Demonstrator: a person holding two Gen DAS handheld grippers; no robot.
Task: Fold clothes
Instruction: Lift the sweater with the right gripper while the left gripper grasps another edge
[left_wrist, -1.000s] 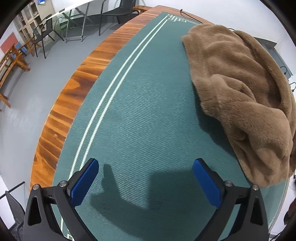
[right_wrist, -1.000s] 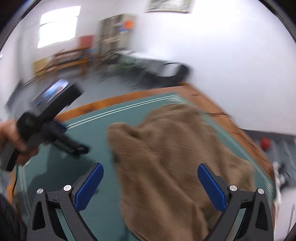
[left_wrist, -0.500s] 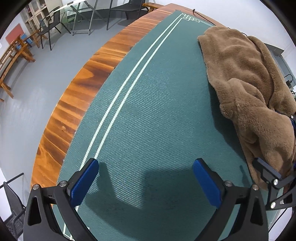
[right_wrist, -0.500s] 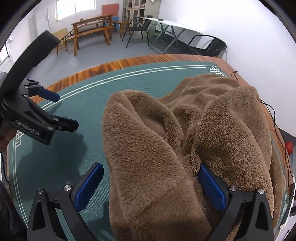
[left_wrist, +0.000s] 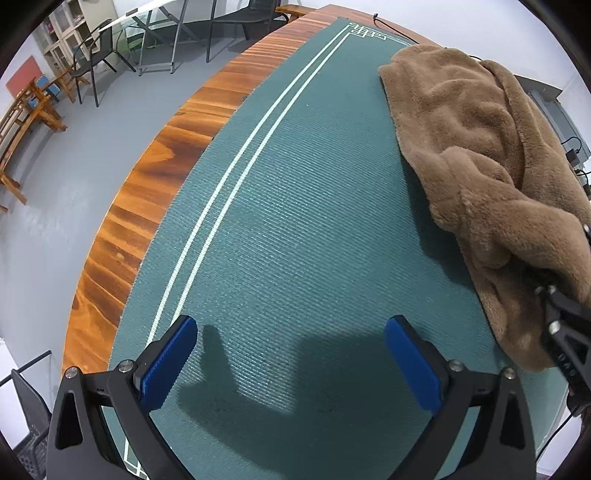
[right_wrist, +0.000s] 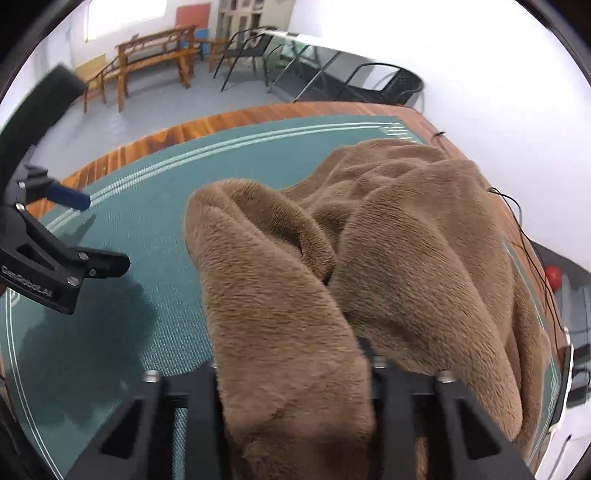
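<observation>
A fluffy brown garment (left_wrist: 480, 147) lies bunched on the right side of the green mat (left_wrist: 295, 221). In the right wrist view the garment (right_wrist: 388, 258) fills the frame, and my right gripper (right_wrist: 295, 376) is shut on a thick fold at its near edge; the pads are hidden by the fabric. My left gripper (left_wrist: 291, 354) is open and empty over bare mat, left of the garment. It also shows in the right wrist view (right_wrist: 70, 236) at the far left. The right gripper's body shows at the right edge of the left wrist view (left_wrist: 565, 332).
The mat covers a wooden table whose edge (left_wrist: 155, 177) curves along the left. Black cables (right_wrist: 524, 236) lie by the table's right edge. Chairs (right_wrist: 384, 85), a glass table and wooden benches (right_wrist: 147, 59) stand on the grey floor beyond.
My right gripper came down onto the garment's near fold and shut on it. My left gripper stayed open over the mat, shifting only slightly.
</observation>
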